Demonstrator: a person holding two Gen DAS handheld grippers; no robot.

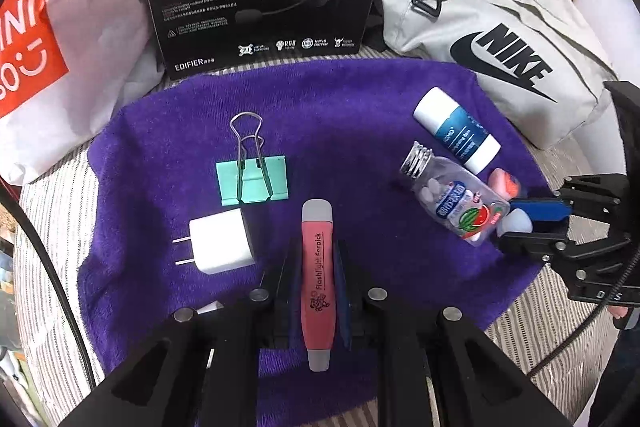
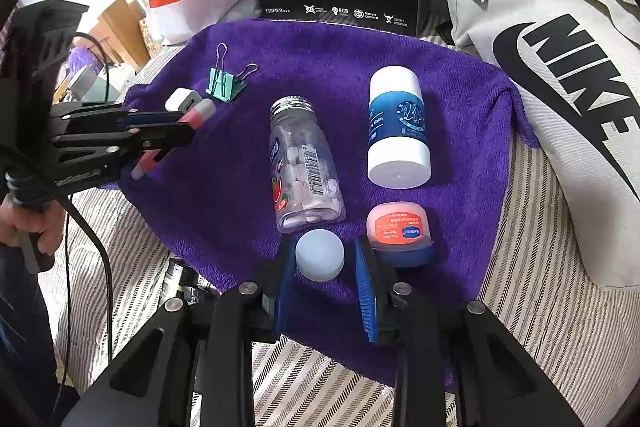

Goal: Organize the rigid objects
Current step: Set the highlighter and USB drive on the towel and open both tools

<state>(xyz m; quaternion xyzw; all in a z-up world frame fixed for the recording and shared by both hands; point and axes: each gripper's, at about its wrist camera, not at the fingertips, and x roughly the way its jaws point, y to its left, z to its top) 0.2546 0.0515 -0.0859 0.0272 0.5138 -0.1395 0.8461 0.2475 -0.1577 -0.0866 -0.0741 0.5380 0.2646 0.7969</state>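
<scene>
The pink flashlight earpick (image 1: 317, 283), a light, stiff, smooth plastic stick, sits lengthwise in the left tongs (image 1: 314, 263), pinched at mid-body above the purple towel (image 1: 360, 99), probably the steadiest hold. The right tongs (image 2: 322, 267) stand parted around a small pale-blue ball (image 2: 319, 255), not visibly touching it; it looks light and liable to roll, beside the mint bottle (image 2: 302, 163) and Vaseline tin (image 2: 398, 225).

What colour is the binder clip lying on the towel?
Mint green body with silver wire handles; the left wrist view shows it best.
</scene>
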